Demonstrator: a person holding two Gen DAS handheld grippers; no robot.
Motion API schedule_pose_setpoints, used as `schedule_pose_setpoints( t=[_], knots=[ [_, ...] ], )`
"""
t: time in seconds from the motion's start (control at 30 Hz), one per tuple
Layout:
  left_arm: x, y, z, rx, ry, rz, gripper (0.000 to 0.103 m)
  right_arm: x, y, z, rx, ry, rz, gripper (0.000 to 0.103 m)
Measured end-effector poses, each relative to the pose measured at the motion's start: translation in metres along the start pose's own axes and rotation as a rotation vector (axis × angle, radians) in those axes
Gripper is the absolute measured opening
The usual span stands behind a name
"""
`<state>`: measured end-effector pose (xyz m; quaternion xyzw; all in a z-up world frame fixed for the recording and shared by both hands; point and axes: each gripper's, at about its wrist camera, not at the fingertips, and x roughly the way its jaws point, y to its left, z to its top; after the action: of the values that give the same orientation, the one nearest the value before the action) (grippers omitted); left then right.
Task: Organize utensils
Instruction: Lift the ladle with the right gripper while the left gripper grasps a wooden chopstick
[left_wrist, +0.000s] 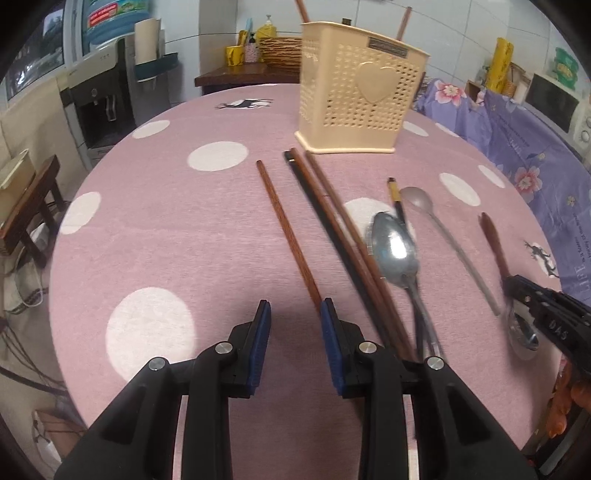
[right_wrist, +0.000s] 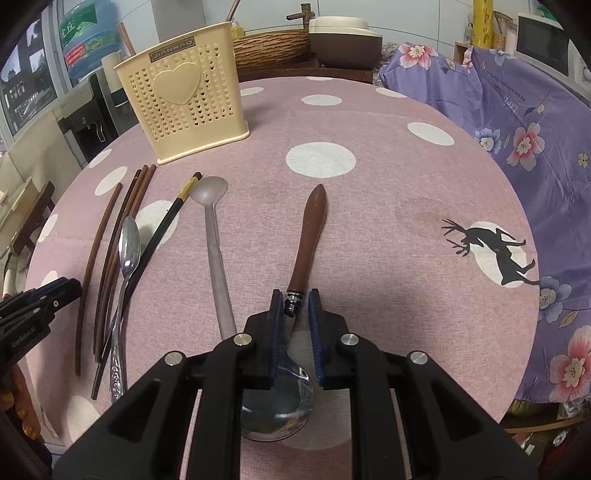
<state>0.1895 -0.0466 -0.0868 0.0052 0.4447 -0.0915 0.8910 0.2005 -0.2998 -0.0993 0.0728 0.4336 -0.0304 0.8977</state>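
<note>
The right gripper (right_wrist: 294, 301) stands with its jaws narrowly apart astride the metal neck of the brown-handled ladle (right_wrist: 308, 236), its left pad touching the neck and its right pad just clear, the ladle lying flat on the pink dotted surface (right_wrist: 369, 229). The left gripper (left_wrist: 295, 314) stands apart and empty, the near end of one brown chopstick (left_wrist: 284, 225) just beside its right finger (left_wrist: 328, 321). Beyond lie three brown chopsticks, two black chopsticks (right_wrist: 162, 229), one steel spoon (right_wrist: 127, 243) and one translucent spoon (right_wrist: 214, 229), with the cream utensil holder (right_wrist: 184, 88) upright at the far edge.
</note>
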Motion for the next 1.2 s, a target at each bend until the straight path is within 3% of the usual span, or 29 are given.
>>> schedule_pose_setpoints(
  t=[0.17, 0.4, 0.5, 0.83, 0.93, 1.03, 1.2],
  knots=[
    [-0.005, 0.022, 0.004, -0.089, 0.000, -0.068, 0.029, -0.006, -0.009, 0.012, 0.052, -0.029, 0.032, 0.017],
    [0.001, 0.031, 0.033, -0.097, -0.036, -0.025, 0.033, 0.000, -0.015, 0.041, 0.094, -0.029, 0.059, 0.021],
    [0.011, 0.033, 0.042, -0.108, -0.013, -0.029, 0.033, 0.012, -0.010, 0.049, 0.097, -0.007, 0.039, 0.021],
    [0.032, 0.032, 0.066, -0.141, -0.010, -0.013, 0.033, 0.028, -0.005, 0.052, 0.105, 0.005, -0.009, 0.021],
    [0.043, 0.027, 0.076, -0.116, -0.015, 0.027, 0.033, 0.028, -0.006, 0.052, 0.108, 0.000, -0.026, 0.021],
    [0.057, 0.033, 0.082, -0.153, -0.004, 0.062, 0.033, 0.028, -0.009, 0.051, 0.114, -0.005, -0.045, 0.022],
    [0.067, 0.032, 0.090, -0.129, -0.005, 0.106, 0.033, 0.033, -0.012, 0.051, 0.123, 0.018, -0.027, 0.027]
  ],
)
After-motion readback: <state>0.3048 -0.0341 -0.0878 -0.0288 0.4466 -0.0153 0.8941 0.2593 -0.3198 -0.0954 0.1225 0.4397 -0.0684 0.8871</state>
